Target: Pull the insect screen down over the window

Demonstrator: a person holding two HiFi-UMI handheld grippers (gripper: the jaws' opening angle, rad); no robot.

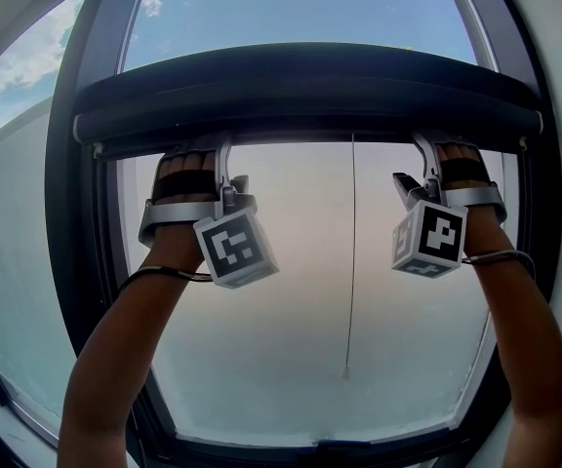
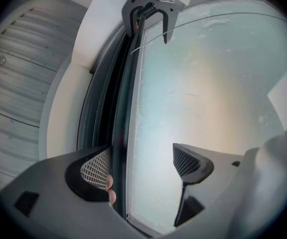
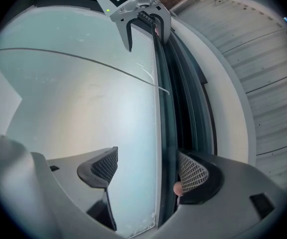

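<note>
1. High at twelve o'clock in the head view, the black rounded bar of the insect screen (image 1: 301, 96) lies across the top of the dark-framed window (image 1: 86, 222). We cannot make out the mesh itself, so we judge that nearly the whole pull is left to do.
2. Our left tongs (image 1: 224, 159) and right tongs (image 1: 427, 159) reach up under the bar at ten and two o'clock. Both are spread wide. In each gripper view the bar's dark edge (image 2: 126, 133) stands between the jaws, and no pad presses on it.
3. If we haul down before they close, the tongs may simply slip off.
4. Bare fingertips (image 2: 111, 185) show beside the outer pad, and closing the tongs could pinch them against the bar.
5. If one hand pulls harder than the other, the bar could tilt and jam in the frame.
6. A thin pale cord (image 1: 351, 261) hangs towards six o'clock between our arms. It could snag on a marker cube (image 1: 234, 249) as we come down.
</note>
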